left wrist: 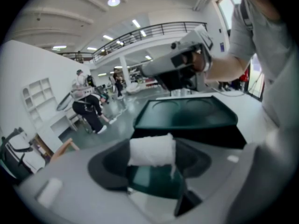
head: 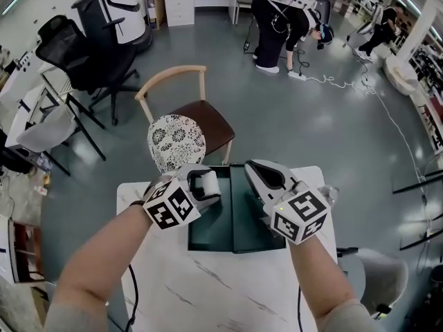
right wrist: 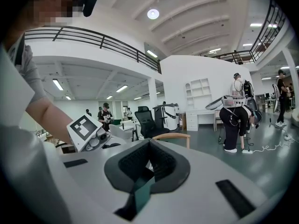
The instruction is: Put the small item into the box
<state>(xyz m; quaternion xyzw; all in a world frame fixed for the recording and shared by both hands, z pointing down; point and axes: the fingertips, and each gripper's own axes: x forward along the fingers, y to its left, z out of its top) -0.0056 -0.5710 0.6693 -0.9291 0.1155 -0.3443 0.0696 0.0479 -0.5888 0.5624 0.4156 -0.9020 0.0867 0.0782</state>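
A small white roll [head: 208,183] is pinched in my left gripper [head: 203,185], which hovers over the left half of the dark green box [head: 239,228]. In the left gripper view the roll [left wrist: 152,150] sits crosswise between the jaws, and the box's open lid [left wrist: 187,112] lies just beyond. My right gripper [head: 259,173] hangs over the box's right half, with its jaws together and nothing in them. The right gripper view shows its black pads [right wrist: 161,163] meeting, with green showing below. The left gripper's marker cube [right wrist: 85,129] is at the left there.
The box rests on a white marbled table [head: 208,289]. Beyond the far edge stand a wooden chair [head: 201,116] and a white patterned cushion [head: 176,141]. A black office chair [head: 83,54] and a bending person [head: 280,19] are farther off.
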